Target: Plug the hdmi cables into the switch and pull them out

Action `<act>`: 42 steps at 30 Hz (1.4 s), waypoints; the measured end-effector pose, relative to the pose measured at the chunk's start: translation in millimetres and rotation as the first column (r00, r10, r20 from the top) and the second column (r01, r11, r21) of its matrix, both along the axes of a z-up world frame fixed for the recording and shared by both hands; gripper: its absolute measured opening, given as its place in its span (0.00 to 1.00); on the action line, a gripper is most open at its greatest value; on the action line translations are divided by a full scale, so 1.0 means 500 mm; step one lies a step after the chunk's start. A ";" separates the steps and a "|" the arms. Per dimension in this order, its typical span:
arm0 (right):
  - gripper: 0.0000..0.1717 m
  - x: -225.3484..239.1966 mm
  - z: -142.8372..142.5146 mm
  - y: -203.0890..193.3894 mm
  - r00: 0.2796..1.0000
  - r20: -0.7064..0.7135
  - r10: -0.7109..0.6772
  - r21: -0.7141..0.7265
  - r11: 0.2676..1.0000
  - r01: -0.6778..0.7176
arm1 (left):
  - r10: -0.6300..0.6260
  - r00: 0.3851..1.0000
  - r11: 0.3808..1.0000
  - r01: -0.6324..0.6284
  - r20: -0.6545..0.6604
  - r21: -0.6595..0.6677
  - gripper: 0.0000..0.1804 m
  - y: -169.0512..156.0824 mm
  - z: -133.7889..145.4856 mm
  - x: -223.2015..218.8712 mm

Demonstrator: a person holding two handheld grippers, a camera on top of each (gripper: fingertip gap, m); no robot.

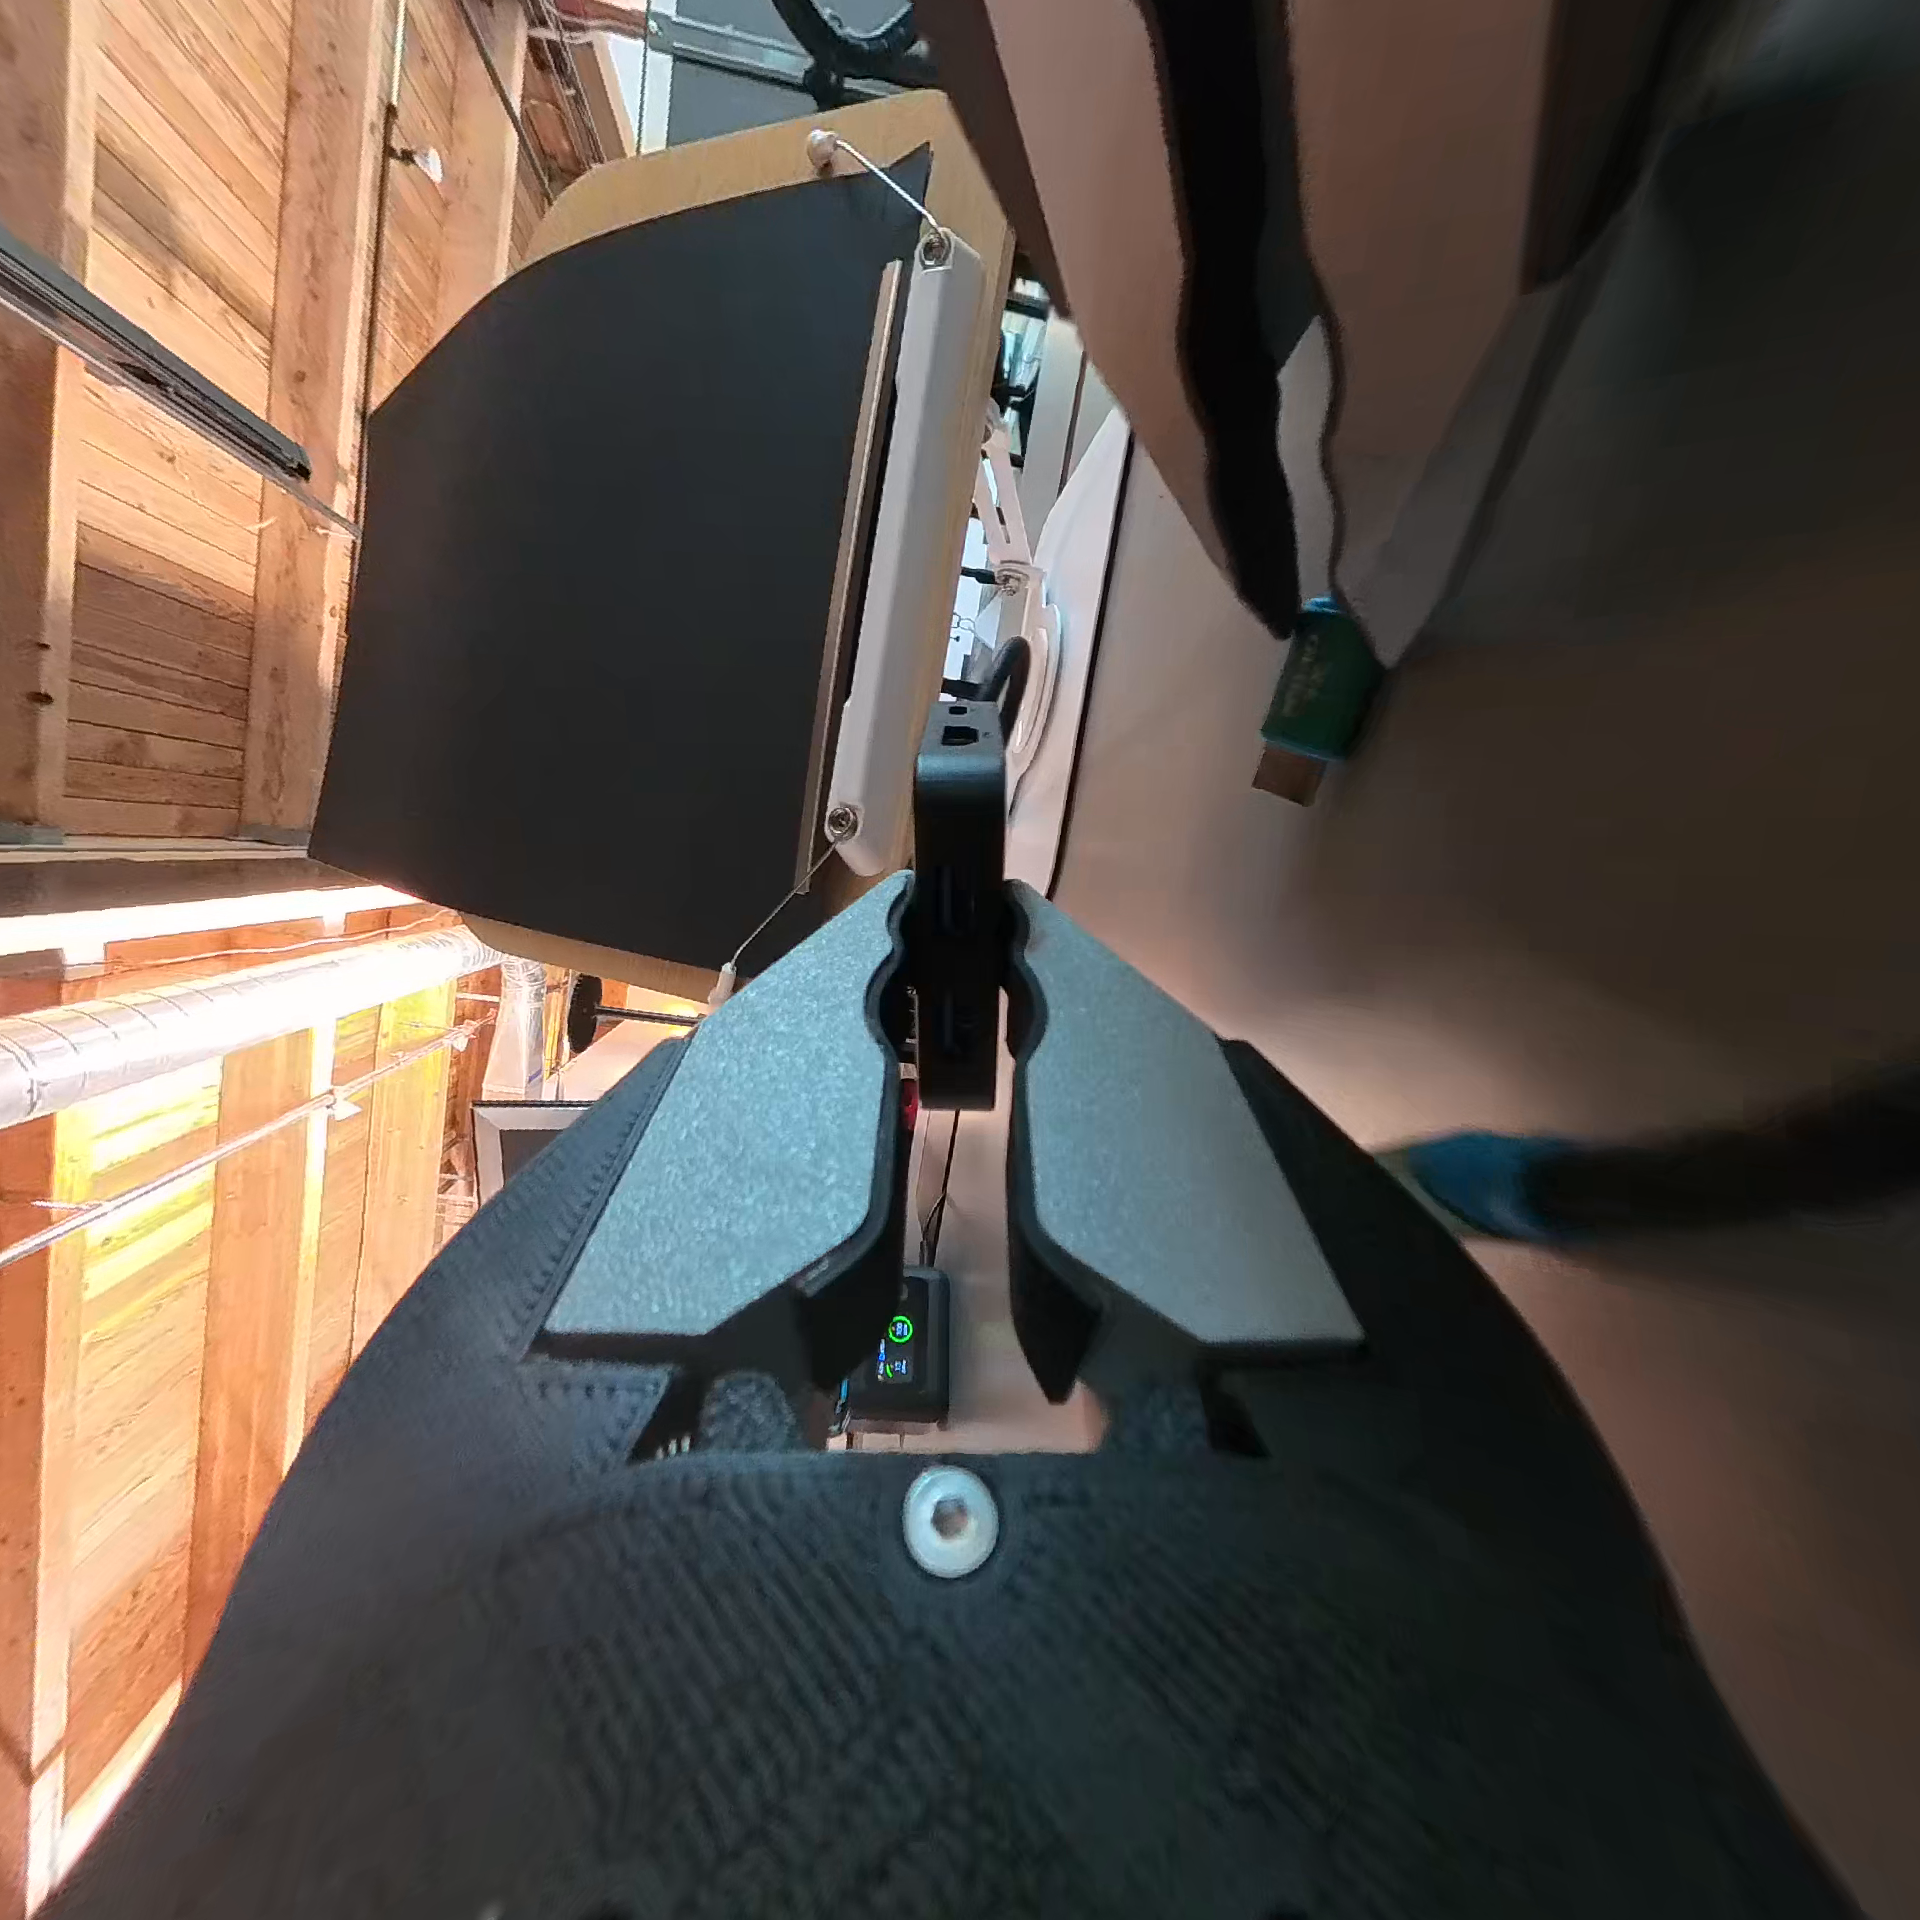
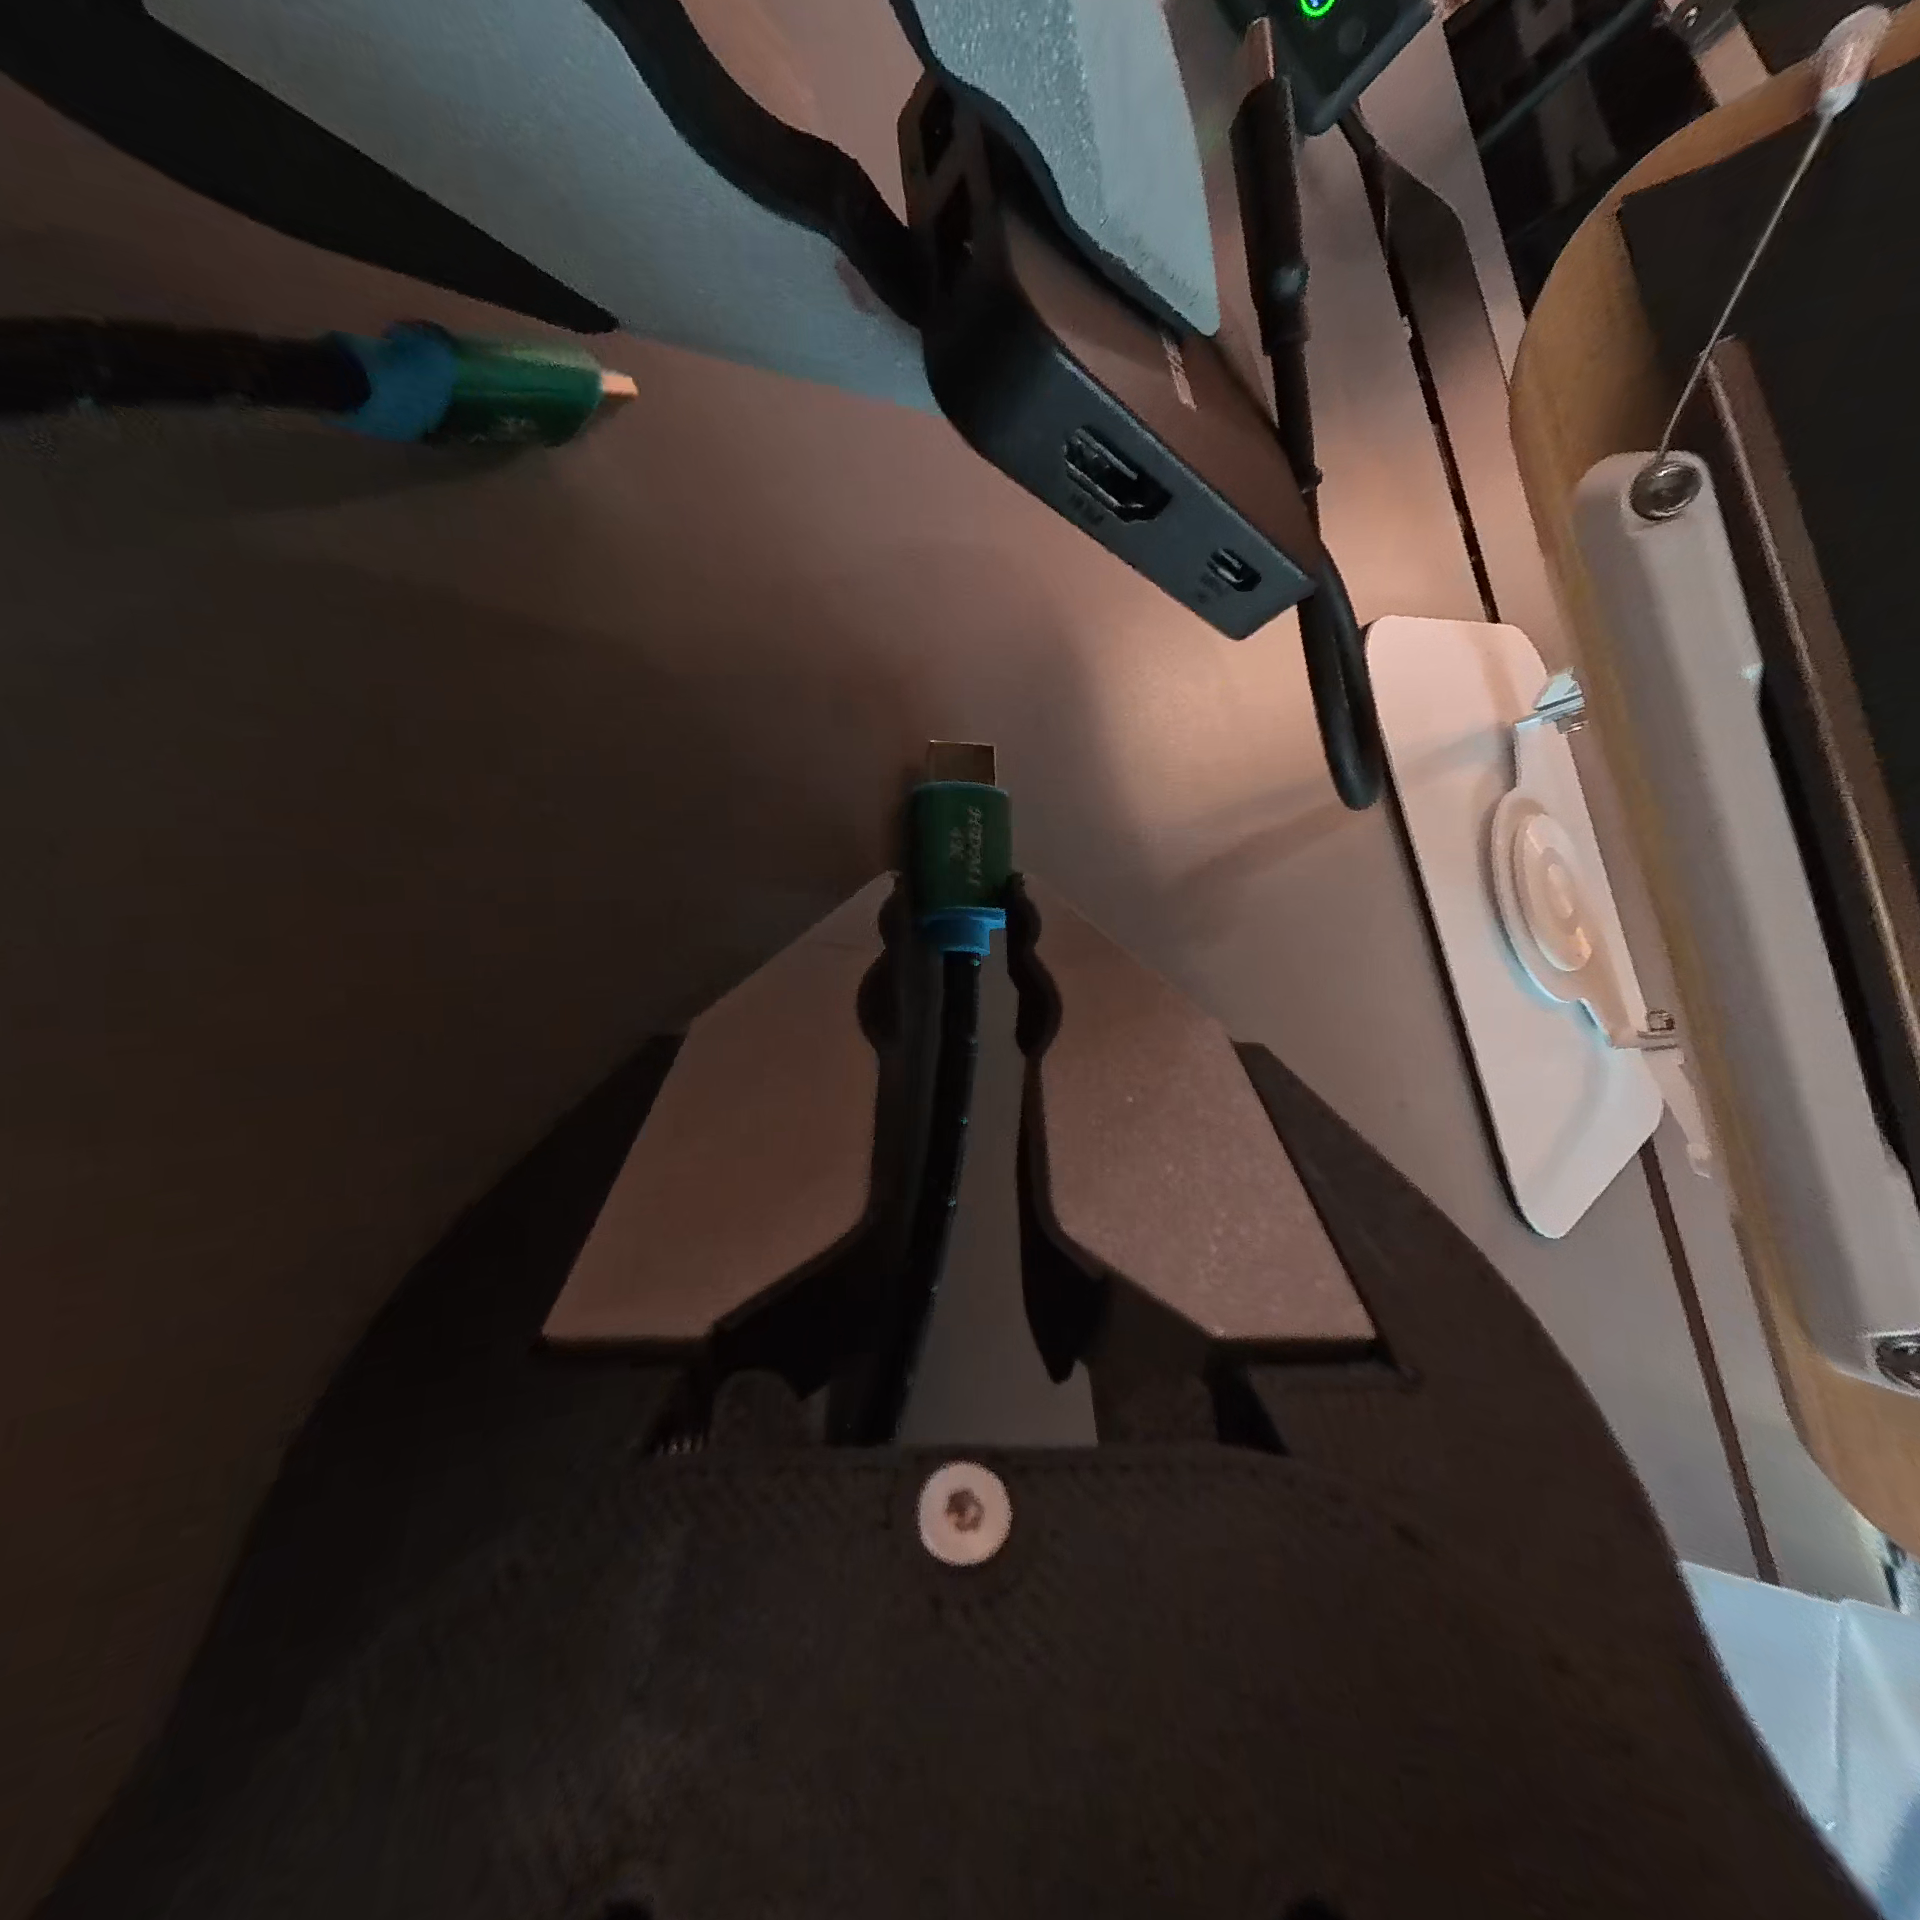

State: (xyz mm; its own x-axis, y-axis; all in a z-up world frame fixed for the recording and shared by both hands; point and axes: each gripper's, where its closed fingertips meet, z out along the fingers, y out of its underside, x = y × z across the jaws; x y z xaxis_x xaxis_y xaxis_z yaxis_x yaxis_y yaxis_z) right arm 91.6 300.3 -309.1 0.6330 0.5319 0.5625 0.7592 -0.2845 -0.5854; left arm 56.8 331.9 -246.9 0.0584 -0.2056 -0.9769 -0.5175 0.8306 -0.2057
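Observation:
My left gripper (image 1: 956,904) is shut on the black HDMI switch (image 1: 958,831) and holds it edge-on above the table. In the right wrist view the switch (image 2: 1091,447) shows an empty HDMI port facing my right gripper. My right gripper (image 2: 956,914) is shut on a green HDMI plug (image 2: 956,847) with a blue collar, its metal tip pointing at the switch from a short distance. The same plug (image 1: 1314,696) shows at the upper right of the left wrist view. A second green HDMI plug (image 2: 499,390) with a black cable lies unplugged on the table to the left.
A white base plate (image 2: 1507,935) and a black panel on a white bracket (image 1: 623,582) stand just beyond the switch. A small black device with green lights (image 1: 904,1340) lies on the table behind. A wooden wall (image 1: 156,416) is at the left. The left gripper's tips are roughly 8 centimetres from the right gripper's.

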 end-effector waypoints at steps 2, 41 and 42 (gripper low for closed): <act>0.09 -0.001 0.000 0.001 0.999 -0.035 0.000 -0.022 1.000 -0.001 | -0.001 1.000 1.000 0.001 -0.004 0.000 0.06 0.000 -0.001 0.000; 0.10 0.007 -0.012 0.010 0.921 -0.377 -0.101 -0.278 0.961 -0.008 | 0.044 0.998 0.999 -0.045 -0.042 -0.018 0.06 0.028 -0.022 -0.007; 0.10 0.008 -0.012 0.010 0.924 -0.370 -0.101 -0.274 0.962 -0.005 | 0.046 0.998 0.999 -0.047 -0.049 -0.010 0.06 0.030 -0.024 -0.008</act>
